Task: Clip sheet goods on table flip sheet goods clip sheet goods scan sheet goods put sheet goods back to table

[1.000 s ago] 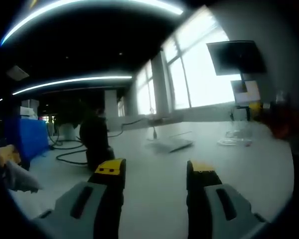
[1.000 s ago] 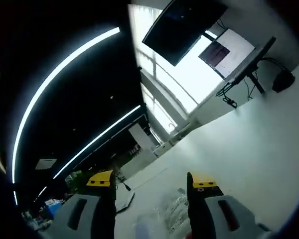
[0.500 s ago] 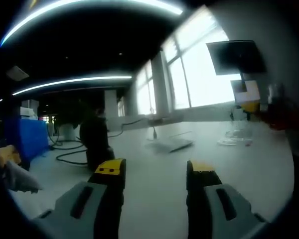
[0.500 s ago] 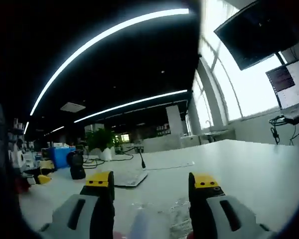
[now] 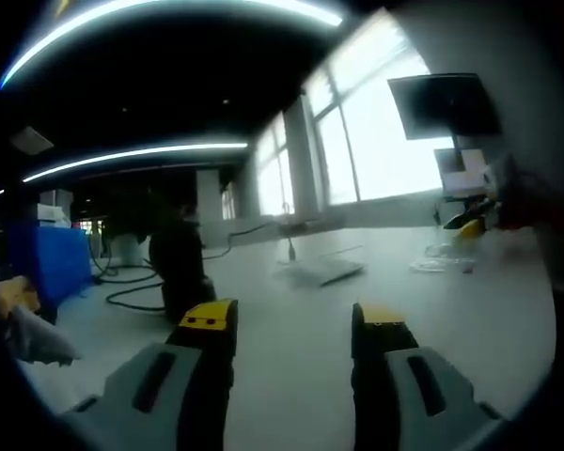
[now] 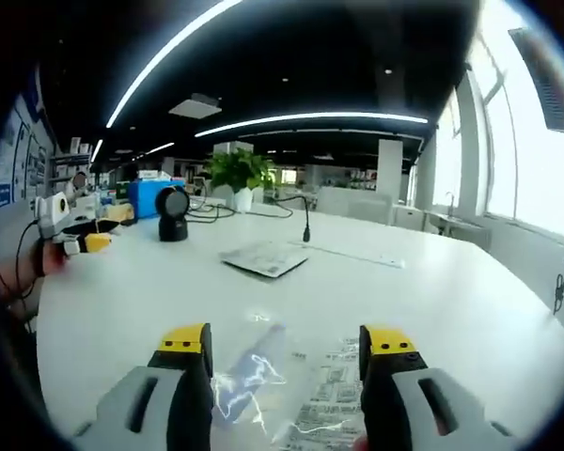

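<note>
Both views low over white table [image 5: 291, 376], facing opposite; share black scanner [image 6: 173, 214].

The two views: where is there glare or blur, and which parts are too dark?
Left gripper view: the windows are blown out white, the ceiling is nearly black, and the other gripper at the right edge is smeared. Right gripper view: the clear shiny plastic sheet goods between the jaws throw white glints; the white table is evenly lit and sharp.

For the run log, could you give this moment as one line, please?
left gripper: open, empty | right gripper: open over clear sheet packet | scanner: upright on table
</note>
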Available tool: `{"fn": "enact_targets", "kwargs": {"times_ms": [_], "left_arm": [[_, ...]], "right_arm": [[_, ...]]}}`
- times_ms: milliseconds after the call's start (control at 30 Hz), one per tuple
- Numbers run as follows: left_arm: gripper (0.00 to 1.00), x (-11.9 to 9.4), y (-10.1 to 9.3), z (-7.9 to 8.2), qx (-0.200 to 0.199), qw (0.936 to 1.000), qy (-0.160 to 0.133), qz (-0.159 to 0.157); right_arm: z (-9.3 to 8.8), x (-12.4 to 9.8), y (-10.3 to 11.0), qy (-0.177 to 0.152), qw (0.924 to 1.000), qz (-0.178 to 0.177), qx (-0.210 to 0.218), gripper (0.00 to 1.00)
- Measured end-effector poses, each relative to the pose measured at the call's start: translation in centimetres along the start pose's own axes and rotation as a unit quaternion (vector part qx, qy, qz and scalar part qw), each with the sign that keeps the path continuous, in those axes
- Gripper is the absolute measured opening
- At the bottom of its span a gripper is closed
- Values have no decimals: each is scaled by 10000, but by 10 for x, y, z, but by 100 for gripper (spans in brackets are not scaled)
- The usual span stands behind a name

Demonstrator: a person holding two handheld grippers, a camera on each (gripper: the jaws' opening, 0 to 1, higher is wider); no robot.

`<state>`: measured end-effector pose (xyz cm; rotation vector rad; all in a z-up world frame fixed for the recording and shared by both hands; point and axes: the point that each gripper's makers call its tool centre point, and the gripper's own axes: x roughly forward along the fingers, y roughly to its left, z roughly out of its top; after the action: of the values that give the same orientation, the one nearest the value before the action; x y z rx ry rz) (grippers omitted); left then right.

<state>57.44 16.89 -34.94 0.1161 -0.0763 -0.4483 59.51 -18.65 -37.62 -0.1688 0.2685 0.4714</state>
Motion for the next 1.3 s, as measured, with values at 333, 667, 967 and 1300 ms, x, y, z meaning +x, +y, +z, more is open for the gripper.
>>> {"fn": "enact_targets", "kwargs": {"times_ms": [333, 667, 967, 1300], "left_arm": [[41, 0, 0, 0, 6, 10000, 12, -7], [41, 0, 0, 0, 10, 10000, 4, -4], [41, 0, 1, 1, 20, 10000, -19, 2], [41, 0, 1, 2, 6, 10000, -46, -24]], "right_arm": [[-28, 18, -17, 344, 9993, -152, -53, 56], [-43, 19, -16, 484, 9975, -309, 415, 53], [-44, 9, -3, 411, 9930, -926, 604, 53], [-45, -6, 21, 362, 9927, -969, 615, 53]]}}
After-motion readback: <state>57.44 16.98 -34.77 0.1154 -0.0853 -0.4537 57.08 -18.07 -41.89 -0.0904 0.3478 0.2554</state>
